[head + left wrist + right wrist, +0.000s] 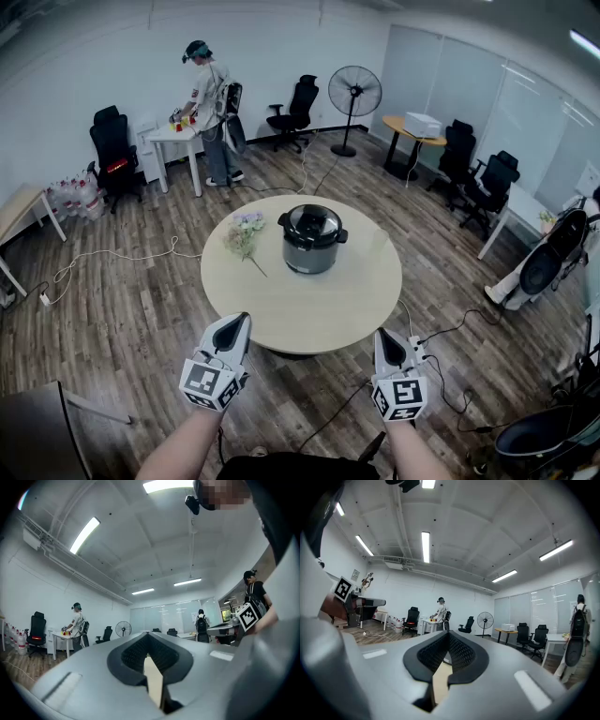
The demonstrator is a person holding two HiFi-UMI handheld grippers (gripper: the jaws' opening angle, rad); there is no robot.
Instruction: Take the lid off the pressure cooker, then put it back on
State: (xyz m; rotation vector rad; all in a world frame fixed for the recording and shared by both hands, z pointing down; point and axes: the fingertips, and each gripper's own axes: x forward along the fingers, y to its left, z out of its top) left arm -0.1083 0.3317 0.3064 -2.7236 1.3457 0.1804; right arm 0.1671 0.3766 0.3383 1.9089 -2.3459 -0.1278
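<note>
pressure cooker (pixel 312 246), lid (pixel 313 223) on, between table (pixel 309 314) centre and far edge | left gripper (pixel 241 322) pressed together, empty, short of near edge | right gripper (pixel 384 337) likewise | lid likely heavy, rigid, slick: pinch its top handle between 2 jaws

Hidden, cut off, or too small

In their own views the left gripper (pixel 149 635) and the right gripper (pixel 448 635) fill the lower scene with their grey bodies, so the pressure cooker (pixel 312 239) cannot be made out there. In the head view its lid (pixel 312 223) is too small to tell if it is locked. Both forearms are cut by the bottom edge, and a person (pixel 561 242) by the right edge.
</note>
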